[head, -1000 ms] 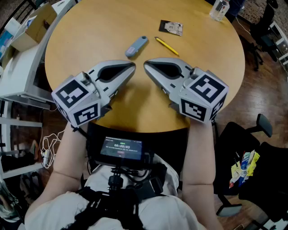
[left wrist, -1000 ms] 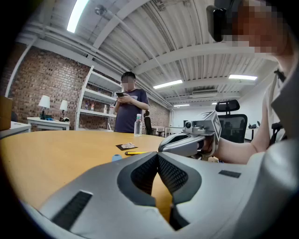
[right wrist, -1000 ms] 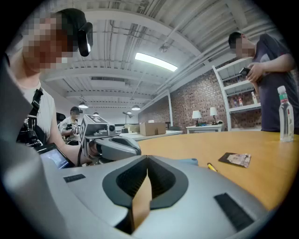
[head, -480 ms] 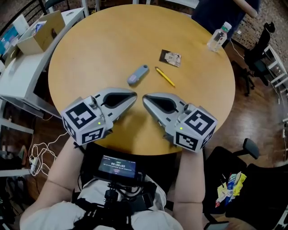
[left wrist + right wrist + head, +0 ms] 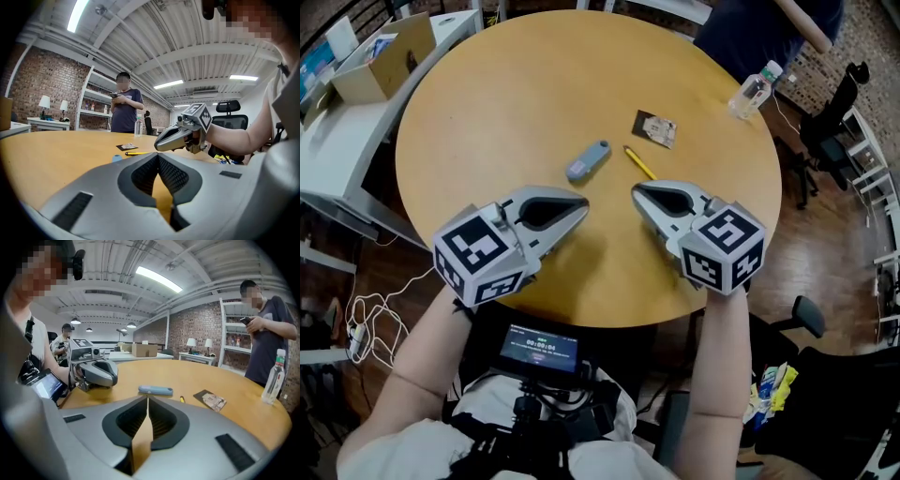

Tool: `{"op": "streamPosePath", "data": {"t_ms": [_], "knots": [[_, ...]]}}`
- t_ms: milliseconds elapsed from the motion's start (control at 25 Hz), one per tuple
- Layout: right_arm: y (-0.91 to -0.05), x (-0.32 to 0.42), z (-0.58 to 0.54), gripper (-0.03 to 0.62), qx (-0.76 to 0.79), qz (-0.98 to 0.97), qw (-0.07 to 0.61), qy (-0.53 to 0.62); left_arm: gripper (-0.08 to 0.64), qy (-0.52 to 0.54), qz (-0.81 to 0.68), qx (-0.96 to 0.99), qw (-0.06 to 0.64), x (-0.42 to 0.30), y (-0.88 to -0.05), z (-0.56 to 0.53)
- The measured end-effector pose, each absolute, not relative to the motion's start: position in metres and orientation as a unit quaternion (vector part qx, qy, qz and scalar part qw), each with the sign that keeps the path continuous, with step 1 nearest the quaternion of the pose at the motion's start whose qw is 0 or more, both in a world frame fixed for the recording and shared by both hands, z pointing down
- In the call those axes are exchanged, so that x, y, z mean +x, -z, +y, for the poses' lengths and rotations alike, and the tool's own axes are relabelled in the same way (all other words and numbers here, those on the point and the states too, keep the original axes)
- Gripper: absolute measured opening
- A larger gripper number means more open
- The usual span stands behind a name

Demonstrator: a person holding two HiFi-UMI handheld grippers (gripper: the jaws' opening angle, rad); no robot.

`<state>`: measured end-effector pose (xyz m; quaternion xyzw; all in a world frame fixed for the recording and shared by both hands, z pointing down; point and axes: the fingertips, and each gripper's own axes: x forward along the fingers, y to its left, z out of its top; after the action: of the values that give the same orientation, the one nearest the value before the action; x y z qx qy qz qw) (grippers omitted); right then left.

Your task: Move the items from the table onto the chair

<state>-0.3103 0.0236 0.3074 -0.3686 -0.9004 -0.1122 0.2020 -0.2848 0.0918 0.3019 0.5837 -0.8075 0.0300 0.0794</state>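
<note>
On the round wooden table [image 5: 506,103] lie a blue-grey oblong case [image 5: 588,160], a yellow pencil [image 5: 639,162] and a small dark card [image 5: 655,128]. A water bottle [image 5: 752,90] stands at the far right edge. My left gripper [image 5: 584,202] hovers at the near side, tips together and empty. My right gripper [image 5: 637,192] points at the pencil's near end; its jaws are just starting to open, with nothing between them. In the right gripper view the case [image 5: 155,390], the pencil [image 5: 182,399] and the card [image 5: 210,400] lie just ahead.
A black chair [image 5: 825,375] stands at the lower right with colourful packets [image 5: 773,384] on it. A cardboard box [image 5: 380,61] sits on a white desk at the far left. A person [image 5: 267,329] stands beyond the table, near the bottle.
My right gripper has swung to the right, away from the left one, and now points toward the pencil. The left gripper has stayed about where it was.
</note>
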Motion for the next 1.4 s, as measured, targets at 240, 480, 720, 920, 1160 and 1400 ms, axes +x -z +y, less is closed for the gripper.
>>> {"op": "streamPosePath", "data": {"t_ms": [240, 480, 720, 920, 1160, 1400], "knots": [[-0.304, -0.323, 0.002, 0.103, -0.337, -0.903, 0.218, 0.154, 0.015, -0.033, -0.807, 0.584, 0.079, -0.285, -0.302, 0.091], [-0.311, -0.34, -0.011, 0.103, -0.325, -0.889, 0.252, 0.201, 0.015, -0.032, -0.807, 0.584, 0.078, -0.284, -0.303, 0.09], [-0.332, -0.361, -0.018, 0.126, -0.333, -0.867, 0.31, 0.205, 0.015, -0.037, -0.807, 0.585, 0.076, -0.285, -0.3, 0.089], [-0.357, -0.374, -0.025, 0.143, -0.326, -0.843, 0.363, 0.227, 0.015, -0.037, -0.807, 0.584, 0.077, -0.285, -0.302, 0.09], [-0.362, -0.37, -0.031, 0.012, -0.326, -0.843, 0.372, 0.209, 0.015, -0.037, -0.805, 0.587, 0.075, -0.283, -0.303, 0.089], [-0.34, -0.359, -0.03, 0.012, -0.325, -0.865, 0.325, 0.201, 0.017, -0.035, -0.806, 0.585, 0.08, -0.283, -0.302, 0.09]]}}
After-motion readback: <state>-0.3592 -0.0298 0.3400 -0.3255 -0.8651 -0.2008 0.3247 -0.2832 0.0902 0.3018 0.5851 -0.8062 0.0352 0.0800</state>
